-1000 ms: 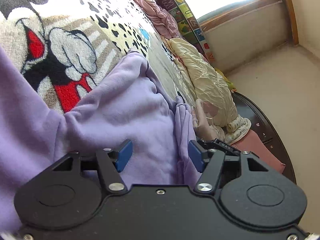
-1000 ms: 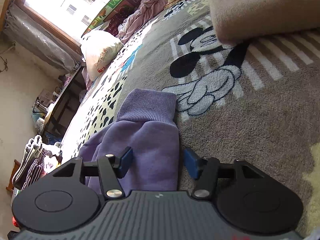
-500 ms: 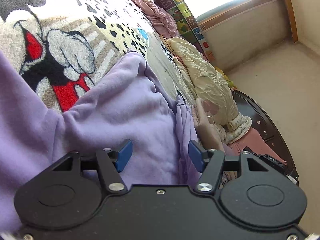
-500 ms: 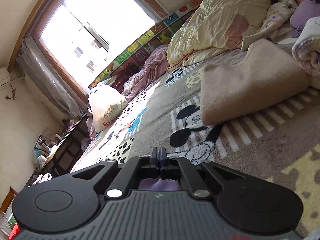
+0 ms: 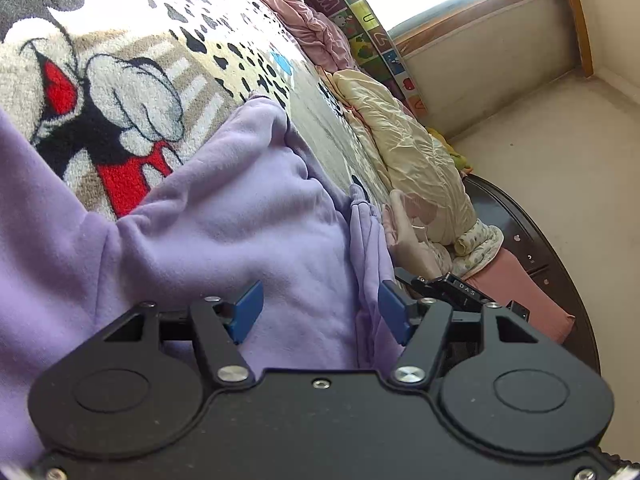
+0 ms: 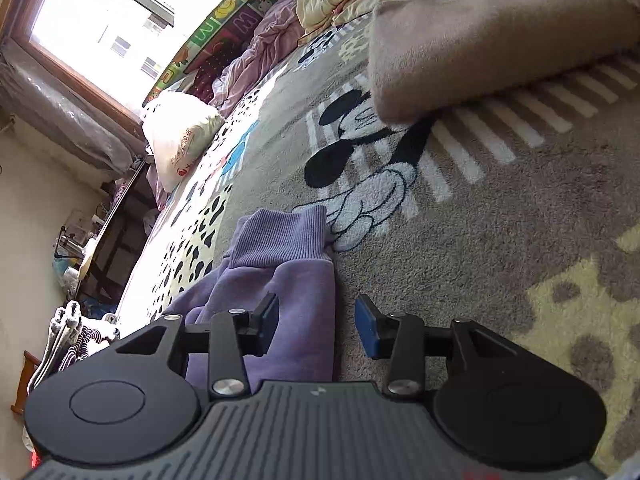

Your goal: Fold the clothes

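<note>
A lilac sweatshirt lies crumpled on a cartoon-mouse blanket. My left gripper hovers open over its body, and the blue pads do not touch the cloth. In the right wrist view the sleeve with its ribbed cuff stretches away across the blanket. My right gripper stands just above the sleeve, its jaws opening. The sleeve's right edge lies between the pads, which do not press on it. The right gripper's black body also shows at the sweatshirt's far side.
A folded beige garment lies further up the bed. A cream quilt, pink bedding and a white pillow line the window side. The dark bed frame curves along the right.
Half a second ago my right gripper was shut and tipped up toward the window. It is now back down over the sleeve with jaws apart. The left gripper has not moved.
</note>
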`<state>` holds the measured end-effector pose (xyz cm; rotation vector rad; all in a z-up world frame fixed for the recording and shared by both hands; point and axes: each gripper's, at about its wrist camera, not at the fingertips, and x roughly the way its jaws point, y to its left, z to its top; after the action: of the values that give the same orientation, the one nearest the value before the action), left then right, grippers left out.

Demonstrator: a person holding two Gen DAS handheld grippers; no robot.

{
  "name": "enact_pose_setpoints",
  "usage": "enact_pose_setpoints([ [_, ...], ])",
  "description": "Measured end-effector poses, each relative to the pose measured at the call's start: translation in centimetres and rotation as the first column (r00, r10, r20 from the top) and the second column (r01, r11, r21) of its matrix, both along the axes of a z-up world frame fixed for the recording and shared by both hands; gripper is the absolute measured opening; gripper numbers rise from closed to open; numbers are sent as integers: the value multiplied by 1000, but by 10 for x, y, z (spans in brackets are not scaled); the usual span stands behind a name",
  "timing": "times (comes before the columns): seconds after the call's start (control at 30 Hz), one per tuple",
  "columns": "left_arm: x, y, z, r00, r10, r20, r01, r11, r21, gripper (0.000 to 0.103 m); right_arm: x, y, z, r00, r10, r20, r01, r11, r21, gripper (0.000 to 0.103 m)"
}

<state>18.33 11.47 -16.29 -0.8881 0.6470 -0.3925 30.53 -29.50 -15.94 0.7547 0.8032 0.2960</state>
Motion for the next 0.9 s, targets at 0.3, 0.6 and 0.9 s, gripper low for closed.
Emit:
enact_pose_setpoints([
  [0.3,-4,3,-1,1000,-4,5,4,1000,2,63,-2,18,17,991,13,135,-13,1000,-7,6],
  [0.6,-6,1,0,1000,-5,7,5,1000,19,63,-66,-79,76,945,-201,256,236,965,-113,6],
  [0.9,-6,0,0,1000,-9,10,9,1000,29,64,-114,-170,63,903,-363,230,416,873,-255,6],
])
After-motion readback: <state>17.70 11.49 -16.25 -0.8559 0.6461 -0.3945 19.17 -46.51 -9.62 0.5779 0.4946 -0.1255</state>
